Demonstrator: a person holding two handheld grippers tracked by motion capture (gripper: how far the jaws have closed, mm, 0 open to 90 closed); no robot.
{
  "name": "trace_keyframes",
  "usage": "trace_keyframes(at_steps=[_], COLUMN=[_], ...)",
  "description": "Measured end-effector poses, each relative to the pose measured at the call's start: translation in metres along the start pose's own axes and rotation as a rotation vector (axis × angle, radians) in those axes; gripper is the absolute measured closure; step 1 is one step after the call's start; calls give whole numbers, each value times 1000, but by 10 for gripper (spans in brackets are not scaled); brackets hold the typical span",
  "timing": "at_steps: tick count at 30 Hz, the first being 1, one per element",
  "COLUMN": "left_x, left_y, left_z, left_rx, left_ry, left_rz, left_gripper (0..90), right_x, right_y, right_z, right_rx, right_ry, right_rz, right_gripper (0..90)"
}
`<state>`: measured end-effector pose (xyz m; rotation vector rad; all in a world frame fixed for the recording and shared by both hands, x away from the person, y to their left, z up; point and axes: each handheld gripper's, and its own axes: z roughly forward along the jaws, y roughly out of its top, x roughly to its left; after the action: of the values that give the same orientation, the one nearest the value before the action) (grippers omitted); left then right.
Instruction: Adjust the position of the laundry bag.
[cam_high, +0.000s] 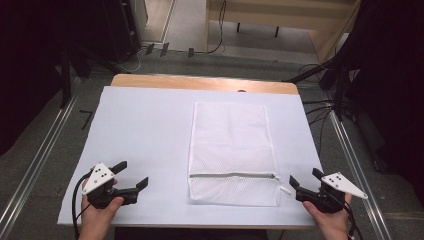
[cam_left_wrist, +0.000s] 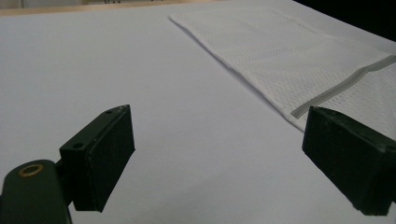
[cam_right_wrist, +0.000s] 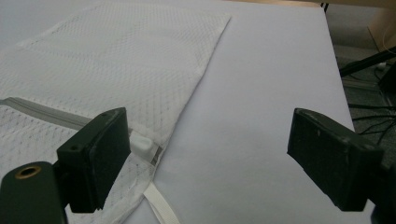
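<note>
A: High view: white mesh bag (cam_high: 233, 152) flat mid-frame on the tabletop (cam_high: 140, 130), left gripper (cam_high: 131, 176) and right gripper (cam_high: 303, 182) low in the corners, both spread, holding nothing.

B: Left gripper view: mesh upper right, looks soft, floppy. Right gripper view: zipper pull (cam_right_wrist: 142, 143) lower left, I'd pinch that corner hem.

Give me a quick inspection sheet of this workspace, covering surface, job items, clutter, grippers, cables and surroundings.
Surface: white sheet over a wooden table, flat.
Job's things: white mesh laundry bag lying flat, grey zipper shut, slider at its right end.
Clutter: nothing seen.
Grippers: left gripper open, near left corner; right gripper open, beside the bag's zipper end; neither touches the bag.
Cables: black cable trailing from the left gripper.
Surroundings: grey floor, floor rails.
</note>
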<state>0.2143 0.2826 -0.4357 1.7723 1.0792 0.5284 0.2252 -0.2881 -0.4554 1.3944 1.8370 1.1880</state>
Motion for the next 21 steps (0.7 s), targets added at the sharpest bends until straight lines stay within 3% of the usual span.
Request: trace_keyframes(at_steps=[3,5,8,11,13,14,15,18,21], left_x=[-1,-4,-10,-16,-23,-29,-29,-39,-52], left_y=[1,4,16,21,24,28,28,33,37], left_z=[3,9,24,35,47,61,61,83,116], left_rx=[4,17,16,26,45,66,66,90,158], left_ry=[3,25,-5,-8,-14,-23,-23,-25,16], left_rz=[-11,4,-19,-9,-3,-22,-22,-20,-18], left_gripper=[95,146,147,164,167,203,220,273,349], right_x=[0,0,0,1,2,5,5,9,10], right_y=[-1,-2,-3,-3,-4,-5,-5,-5,-6], right_z=[1,1,2,2,3,5,5,6,7], right_rx=[5,11,14,16,18,27,27,32,34], right_ry=[2,3,-2,-8,-6,-9,-9,-12,-16], right_rz=[2,0,-2,6,5,-4,-4,-12,-25], right_gripper=[136,136,137,138,138,138,138,138,138])
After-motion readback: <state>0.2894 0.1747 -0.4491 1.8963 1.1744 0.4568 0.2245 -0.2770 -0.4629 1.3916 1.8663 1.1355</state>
